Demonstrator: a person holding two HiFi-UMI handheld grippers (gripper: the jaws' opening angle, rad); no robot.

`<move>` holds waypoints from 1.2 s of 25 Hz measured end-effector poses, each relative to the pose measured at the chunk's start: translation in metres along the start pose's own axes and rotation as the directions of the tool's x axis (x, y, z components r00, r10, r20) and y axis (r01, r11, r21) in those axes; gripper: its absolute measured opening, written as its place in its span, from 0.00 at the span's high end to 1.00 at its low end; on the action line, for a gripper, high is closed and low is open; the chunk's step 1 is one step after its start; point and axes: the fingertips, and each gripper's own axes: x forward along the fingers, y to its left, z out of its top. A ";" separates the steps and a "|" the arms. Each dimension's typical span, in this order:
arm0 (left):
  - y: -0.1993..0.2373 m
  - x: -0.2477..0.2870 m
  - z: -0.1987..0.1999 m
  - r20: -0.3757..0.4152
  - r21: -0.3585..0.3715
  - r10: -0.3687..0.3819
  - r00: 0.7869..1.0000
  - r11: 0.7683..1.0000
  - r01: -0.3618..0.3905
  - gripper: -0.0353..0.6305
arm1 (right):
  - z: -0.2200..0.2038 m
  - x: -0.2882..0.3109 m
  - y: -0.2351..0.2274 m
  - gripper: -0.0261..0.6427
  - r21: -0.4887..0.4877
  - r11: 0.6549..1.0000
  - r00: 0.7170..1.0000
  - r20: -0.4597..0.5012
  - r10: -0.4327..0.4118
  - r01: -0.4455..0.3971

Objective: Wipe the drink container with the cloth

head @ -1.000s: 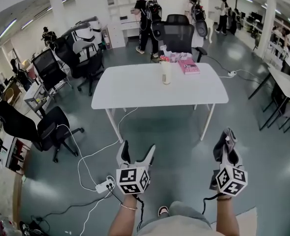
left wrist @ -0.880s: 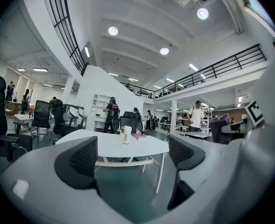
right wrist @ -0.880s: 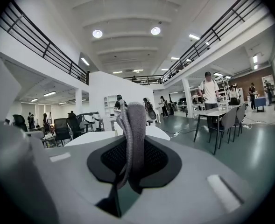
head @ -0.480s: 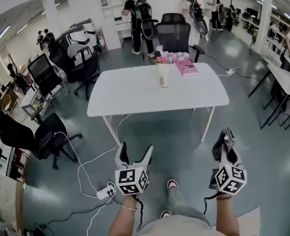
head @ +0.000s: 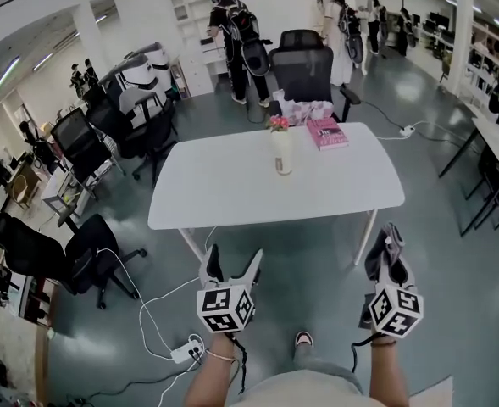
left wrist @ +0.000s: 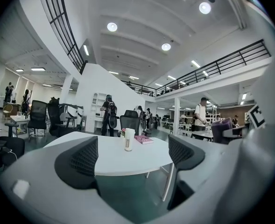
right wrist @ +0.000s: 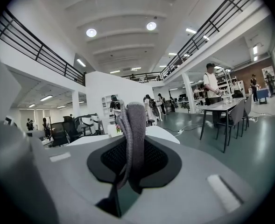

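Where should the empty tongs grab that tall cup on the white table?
Around its middle, coming level from the near side, I'd guess. The cup stands upright and slim on the table, with flowers just behind. The open left tongs are free; the right tongs hold the cloth.

Wide-apart jaws of left gripper, nothing between them, white table ahead, pale container upright on it, pink book just beside, person beyond.

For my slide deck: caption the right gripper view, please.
The right claw clamps a grey cloth, with the white table ahead.
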 end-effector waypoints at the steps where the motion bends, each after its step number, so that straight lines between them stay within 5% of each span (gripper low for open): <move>1: -0.001 0.012 0.002 -0.002 0.001 -0.001 1.000 1.000 0.001 0.25 | 0.002 0.012 -0.005 0.86 0.003 1.000 1.000 -0.006 -0.002 0.002; 15: 0.012 0.145 0.020 0.010 0.023 0.048 0.999 0.999 -0.048 0.25 | 0.034 0.175 -0.024 0.86 0.039 0.998 0.999 -0.021 0.041 -0.040; 30: 0.028 0.241 0.009 -0.011 -0.001 0.018 1.000 1.000 -0.018 0.25 | 0.033 0.258 -0.032 0.86 0.034 0.999 0.998 -0.056 0.006 -0.004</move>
